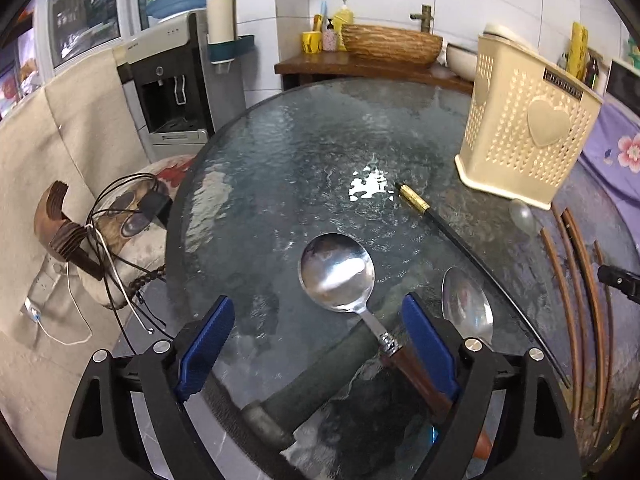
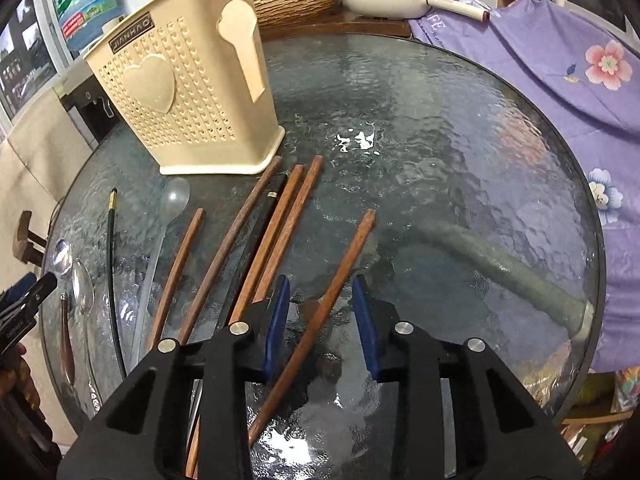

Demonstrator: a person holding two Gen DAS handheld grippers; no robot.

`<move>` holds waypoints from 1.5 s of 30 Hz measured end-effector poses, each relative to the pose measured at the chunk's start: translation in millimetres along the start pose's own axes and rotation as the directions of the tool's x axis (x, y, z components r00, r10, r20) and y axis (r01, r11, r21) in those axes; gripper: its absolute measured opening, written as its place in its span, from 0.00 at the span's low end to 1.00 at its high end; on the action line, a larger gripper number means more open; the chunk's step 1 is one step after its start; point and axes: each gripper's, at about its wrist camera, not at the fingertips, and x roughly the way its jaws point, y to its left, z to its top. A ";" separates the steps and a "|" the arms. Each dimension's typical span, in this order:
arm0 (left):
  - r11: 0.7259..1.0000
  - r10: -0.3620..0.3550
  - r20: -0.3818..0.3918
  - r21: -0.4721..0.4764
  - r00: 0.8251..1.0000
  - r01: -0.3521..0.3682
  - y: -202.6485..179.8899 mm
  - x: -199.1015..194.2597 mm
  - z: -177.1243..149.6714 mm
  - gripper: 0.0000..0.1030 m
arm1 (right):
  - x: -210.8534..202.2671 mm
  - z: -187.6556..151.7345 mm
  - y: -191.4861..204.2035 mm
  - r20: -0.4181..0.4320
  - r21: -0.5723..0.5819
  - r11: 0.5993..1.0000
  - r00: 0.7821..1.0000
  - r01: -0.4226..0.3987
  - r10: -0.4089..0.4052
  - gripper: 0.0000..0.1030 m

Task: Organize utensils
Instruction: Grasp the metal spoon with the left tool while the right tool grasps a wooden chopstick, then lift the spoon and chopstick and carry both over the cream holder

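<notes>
Left wrist view: the left claw points steeply down over the round glass worktop, jaws spread wide. The wooden handle of the round-bowled spoon lies between them, beside the right pad; contact cannot be confirmed. A second spoon lies just outside. The cream holder stands upright, well beyond; its contents are hidden. A black chopstick lies between.

Right wrist view: the right claw tilts down, jaws partly spread astride one brown chopstick, pads not touching it. More chopsticks and a clear plastic spoon lie left, before the holder.
</notes>
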 end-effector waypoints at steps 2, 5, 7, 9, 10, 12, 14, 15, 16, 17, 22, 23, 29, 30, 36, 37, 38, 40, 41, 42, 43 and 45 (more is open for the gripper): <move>1.000 0.027 0.002 0.016 1.000 -0.027 -3.6 3.5 0.2 0.80 | 0.8 0.3 2.9 0.000 -0.014 1.000 1.000 0.012 -0.012 0.27; 0.999 0.039 -0.005 0.015 0.999 -0.039 -6.7 9.5 1.3 0.80 | 2.1 1.6 5.9 0.005 -0.026 0.999 1.000 0.022 -0.022 0.24; 0.999 0.037 -0.016 0.016 0.999 -0.037 -8.2 15.0 2.4 0.79 | 4.1 3.0 10.4 0.005 -0.040 0.999 1.000 0.023 -0.023 0.22; 0.999 0.035 -0.023 0.012 0.999 -0.035 -8.4 19.8 4.8 0.75 | 5.7 5.2 12.7 0.002 -0.047 0.999 1.000 0.015 -0.015 0.21; 0.999 0.036 -0.026 0.009 0.999 -0.036 -7.7 21.4 5.9 0.74 | 6.6 6.1 13.5 0.001 -0.048 0.999 1.000 0.012 -0.012 0.21; 0.999 0.038 -0.033 0.002 0.999 -0.038 -6.5 25.8 8.7 0.70 | 7.4 7.7 13.5 0.000 -0.053 0.999 1.000 0.009 -0.009 0.20; 0.999 0.036 -0.038 -0.005 0.999 -0.037 -4.9 28.5 11.2 0.68 | 8.4 9.3 15.2 -0.003 -0.061 0.998 1.000 0.006 -0.006 0.20; 0.999 0.037 -0.040 -0.009 0.999 -0.037 -4.0 29.9 12.8 0.65 | 8.9 9.9 15.8 -0.004 -0.064 0.998 1.000 0.003 -0.003 0.20; 0.999 0.034 -0.041 -0.012 0.999 -0.035 -3.6 31.2 14.2 0.64 | 9.2 10.2 15.9 -0.005 -0.066 0.998 1.000 0.001 -0.001 0.20; 0.999 0.031 -0.042 -0.012 0.999 -0.031 -4.4 32.6 15.9 0.62 | 9.9 11.2 16.8 -0.006 -0.069 0.998 1.000 -0.001 0.000 0.20; 1.000 0.022 -0.044 0.018 0.999 -0.022 -16.6 35.2 20.3 0.51 | 13.0 15.5 22.3 -0.015 -0.089 0.996 1.000 -0.010 0.009 0.15; 0.999 0.019 -0.046 0.026 0.999 -0.018 -19.8 35.5 21.2 0.48 | 13.9 16.3 23.0 -0.017 -0.090 0.996 1.000 -0.016 0.014 0.13; 0.997 -0.024 -0.055 0.073 0.998 0.028 -39.4 37.1 24.8 0.44 | 16.2 21.6 21.2 -0.029 -0.077 0.996 0.999 -0.047 0.045 0.10; 0.996 -0.031 -0.056 0.081 0.998 0.036 -41.5 37.7 25.2 0.44 | 16.3 22.2 21.0 -0.030 -0.078 0.996 0.998 -0.050 0.048 0.10; 0.988 -0.103 -0.076 0.104 0.992 0.111 -49.5 41.7 32.1 0.44 | 16.8 25.7 11.5 -0.023 -0.063 0.995 0.997 -0.077 0.076 0.09; 0.988 -0.111 -0.077 0.102 0.991 0.119 -48.9 41.8 32.4 0.44 | 16.5 25.3 10.6 -0.019 -0.060 0.995 0.997 -0.080 0.079 0.09; 0.987 -0.121 -0.075 0.099 0.990 0.128 -48.8 41.3 32.7 0.44 | 15.8 25.2 9.7 -0.013 -0.061 0.995 0.997 -0.082 0.081 0.09; 0.983 -0.149 -0.056 0.097 0.987 0.154 -48.6 36.8 34.6 0.44 | 12.3 27.5 7.0 0.005 -0.062 0.994 0.996 -0.089 0.089 0.08; 0.982 -0.158 -0.045 0.097 0.986 0.161 -48.4 33.9 37.1 0.44 | 9.6 28.5 6.3 0.015 -0.060 0.993 0.995 -0.097 0.098 0.08; 0.981 -0.166 -0.032 0.096 0.986 0.168 -48.3 30.3 38.4 0.44 | 5.8 29.9 5.2 0.030 -0.059 0.992 0.993 -0.108 0.110 0.08; 0.979 -0.179 -0.013 0.093 0.984 0.179 -47.6 24.9 40.3 0.44 | 0.5 31.5 4.1 0.049 -0.058 0.991 0.992 -0.117 0.120 0.08; 0.976 -0.203 0.020 0.091 0.979 0.200 -46.7 15.1 44.6 0.44 | -10.6 35.4 2.6 0.090 -0.059 0.989 0.986 -0.134 0.139 0.08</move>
